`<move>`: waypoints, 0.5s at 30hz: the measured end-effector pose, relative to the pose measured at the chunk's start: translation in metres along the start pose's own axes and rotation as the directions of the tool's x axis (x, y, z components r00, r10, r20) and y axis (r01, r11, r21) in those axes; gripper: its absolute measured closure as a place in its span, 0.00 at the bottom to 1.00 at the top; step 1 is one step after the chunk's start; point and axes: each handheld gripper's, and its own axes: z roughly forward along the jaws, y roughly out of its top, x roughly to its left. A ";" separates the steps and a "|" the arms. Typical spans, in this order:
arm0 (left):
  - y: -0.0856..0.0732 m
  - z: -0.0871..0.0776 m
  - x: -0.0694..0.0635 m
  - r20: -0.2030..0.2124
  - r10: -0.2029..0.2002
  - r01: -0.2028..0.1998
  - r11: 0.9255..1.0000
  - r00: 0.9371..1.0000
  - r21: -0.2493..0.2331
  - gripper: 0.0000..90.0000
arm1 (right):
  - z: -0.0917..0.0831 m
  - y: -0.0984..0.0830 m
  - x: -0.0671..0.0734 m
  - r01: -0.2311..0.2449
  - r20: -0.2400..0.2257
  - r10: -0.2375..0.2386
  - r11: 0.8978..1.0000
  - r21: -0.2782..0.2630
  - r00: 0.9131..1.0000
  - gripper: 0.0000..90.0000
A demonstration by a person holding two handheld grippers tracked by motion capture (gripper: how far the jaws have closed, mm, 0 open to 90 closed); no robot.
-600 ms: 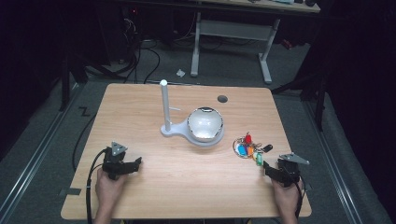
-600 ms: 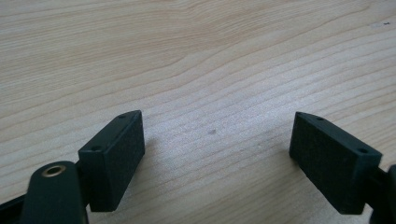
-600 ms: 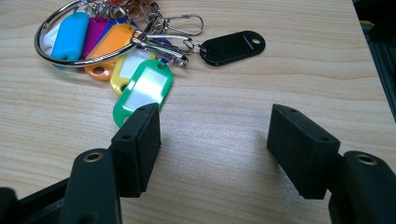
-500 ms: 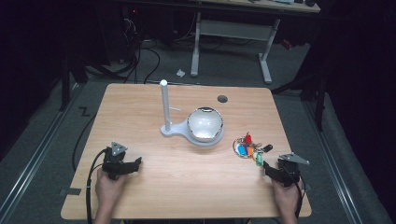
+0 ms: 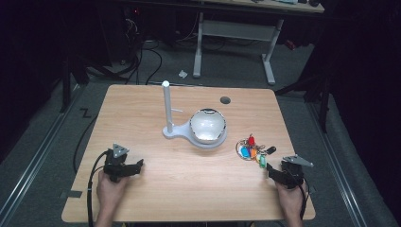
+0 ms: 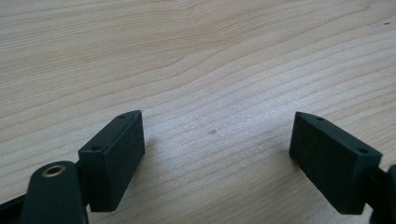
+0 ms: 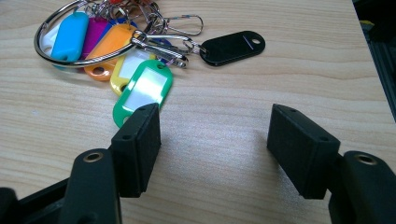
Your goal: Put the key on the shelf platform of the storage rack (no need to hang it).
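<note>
Dark floor and cables surround our wooden table (image 5: 142, 109) from above, where the bunch of key tags (image 5: 252, 149) lies just ahead of our right gripper (image 5: 279, 171); our left gripper (image 6: 217, 161) gapes over bare wood, and our right gripper view shows jaws apart beside blank, unlettered tags.

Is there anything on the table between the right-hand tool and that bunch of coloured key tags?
No. The right gripper view shows bare wood between the open right tool and the key tags; the green tag lies nearest, beside one jaw.
</note>
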 end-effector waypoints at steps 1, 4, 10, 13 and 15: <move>0.000 0.000 0.000 0.000 0.000 0.000 1.000 1.000 0.000 0.20 | 0.000 0.000 0.000 0.001 0.001 -0.001 1.000 0.000 1.000 0.39; 0.000 0.000 0.000 0.001 0.001 -0.001 1.000 1.000 0.000 0.20 | 0.000 0.000 0.000 0.001 0.000 -0.001 1.000 0.000 1.000 0.39; 0.000 0.000 0.000 0.000 0.000 0.000 1.000 1.000 0.000 0.20 | 0.000 0.000 0.000 0.001 0.001 -0.001 1.000 0.000 1.000 0.39; 0.000 0.000 0.000 0.001 0.002 -0.002 1.000 1.000 0.000 0.20 | 0.000 0.000 0.000 0.001 0.001 -0.001 1.000 0.000 1.000 0.39; 0.000 0.000 0.000 0.001 0.001 -0.001 1.000 1.000 0.000 0.20 | 0.000 0.000 0.000 0.001 0.000 -0.001 1.000 0.000 1.000 0.39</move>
